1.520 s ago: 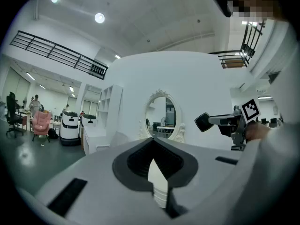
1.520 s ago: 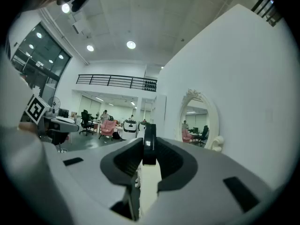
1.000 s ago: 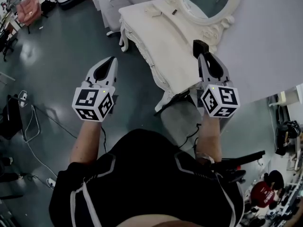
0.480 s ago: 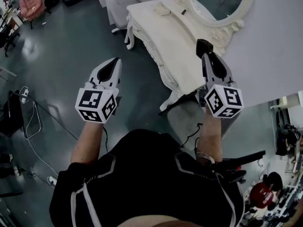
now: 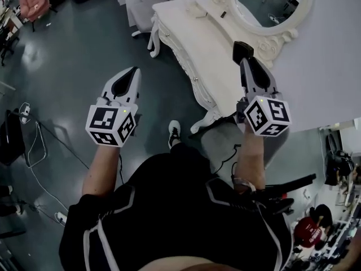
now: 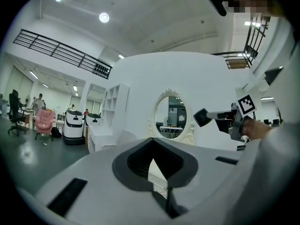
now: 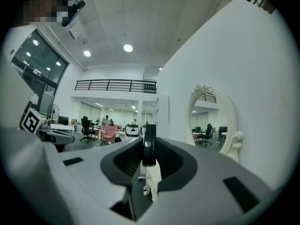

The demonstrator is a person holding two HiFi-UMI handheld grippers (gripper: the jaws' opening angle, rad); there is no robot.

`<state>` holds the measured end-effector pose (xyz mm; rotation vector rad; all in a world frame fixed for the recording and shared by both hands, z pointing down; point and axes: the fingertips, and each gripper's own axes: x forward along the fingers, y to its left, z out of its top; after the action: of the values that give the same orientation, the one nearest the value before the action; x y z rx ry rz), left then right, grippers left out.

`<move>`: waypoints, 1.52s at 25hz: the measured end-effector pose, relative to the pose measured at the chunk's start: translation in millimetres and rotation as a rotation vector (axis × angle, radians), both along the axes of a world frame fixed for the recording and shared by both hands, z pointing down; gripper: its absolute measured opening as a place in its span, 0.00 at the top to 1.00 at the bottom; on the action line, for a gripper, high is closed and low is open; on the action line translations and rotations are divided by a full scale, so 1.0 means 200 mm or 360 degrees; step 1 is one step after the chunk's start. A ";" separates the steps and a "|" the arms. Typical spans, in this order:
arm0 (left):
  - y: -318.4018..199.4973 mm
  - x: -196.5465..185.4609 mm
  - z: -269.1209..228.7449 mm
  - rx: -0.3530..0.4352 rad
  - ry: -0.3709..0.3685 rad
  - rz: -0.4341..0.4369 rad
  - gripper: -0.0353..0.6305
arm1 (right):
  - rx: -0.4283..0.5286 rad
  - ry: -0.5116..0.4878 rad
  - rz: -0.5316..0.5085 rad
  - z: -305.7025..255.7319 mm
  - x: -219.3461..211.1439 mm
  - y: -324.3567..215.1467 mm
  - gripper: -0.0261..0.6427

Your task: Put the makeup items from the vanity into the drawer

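Grey-green flooring fills most of the head view, with a white vanity desk (image 5: pixel 192 35) running from 12 toward 1 o'clock below an oval mirror (image 5: pixel 271 1). At 2 o'clock from the person, the right gripper (image 5: pixel 246 58) shows over the desk's near end, clamped on a flat black case (image 5: pixel 242 49), likely a makeup compact, that pokes past its tips. The left gripper (image 5: pixel 133 72) sits at 10 o'clock over the floor, well apart from the desk. Two small items (image 5: pixel 224 14) lie on the desktop at 12 o'clock, too small to name. I cannot make out an open drawer.

Seen from the left gripper view, the left gripper (image 6: pixel 151 142) has its jaws together with nothing between them. At 3 o'clock the right gripper (image 6: pixel 213 117) shows the case (image 6: pixel 201 117) broad face on, roughly square.

From the right gripper view, the case (image 7: pixel 149 145) stands edge-on and thin, pinched across its two broad faces by the right gripper (image 7: pixel 149 149).

It is probably light, stiff and smooth. The flat faces look like the safest hold, and a grip near an edge could let it slide or pop the lid.
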<state>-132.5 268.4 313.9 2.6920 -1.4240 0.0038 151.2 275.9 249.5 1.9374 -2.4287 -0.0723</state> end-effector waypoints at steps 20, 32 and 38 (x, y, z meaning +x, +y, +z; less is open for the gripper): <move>-1.00 0.33 0.02 -0.0062 -0.0050 -0.0070 0.94 | -0.0023 -0.0024 -0.0098 0.04 0.29 -1.01 0.83; -1.46 0.64 0.02 -0.0079 -0.0137 -0.0006 0.94 | -0.0046 -0.0054 -0.0142 0.10 0.52 -1.40 0.83; -1.66 0.65 0.08 -0.0116 -0.0117 0.0052 0.94 | -0.0065 -0.0043 -0.0112 0.13 0.49 -1.58 0.83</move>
<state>-2.9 -64.2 329.5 2.6812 -1.3709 0.1556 249.6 -40.0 276.4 1.8489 -2.4943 0.0013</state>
